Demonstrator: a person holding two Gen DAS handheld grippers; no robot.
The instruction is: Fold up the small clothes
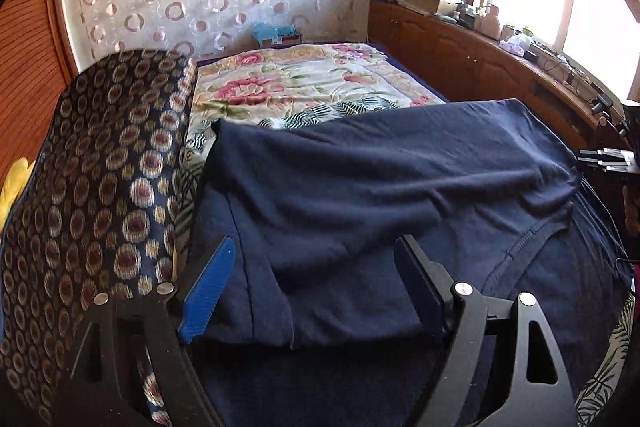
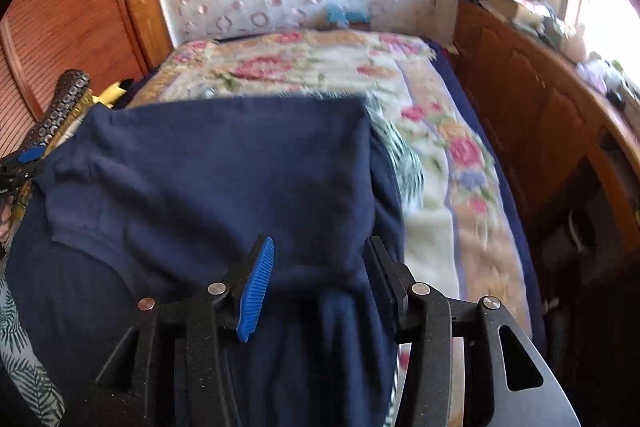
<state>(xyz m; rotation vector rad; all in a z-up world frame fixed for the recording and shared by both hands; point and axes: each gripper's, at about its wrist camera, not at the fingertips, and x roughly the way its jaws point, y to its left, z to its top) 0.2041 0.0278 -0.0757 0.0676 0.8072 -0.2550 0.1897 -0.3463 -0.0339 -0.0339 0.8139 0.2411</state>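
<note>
Both your grippers stand released over the navy shirt [image 1: 360, 187] on the bed.

Your left gripper [image 1: 316, 279] gapes wide, pads clear of the folded cloth lying between them. Your right gripper [image 2: 320, 267] is parted too, straddling the shirt's near edge without pinching it. Left of the shirt stands a patterned cushion [image 1: 104, 187]; beyond it spreads the floral blanket [image 1: 304, 83], then the wall, with a wooden cabinet [image 1: 460, 59] at right.

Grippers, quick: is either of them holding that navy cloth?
Left gripper: open, over the navy garment, gripping nothing.
Right gripper: open, garment between jaws, not pinched.
</note>
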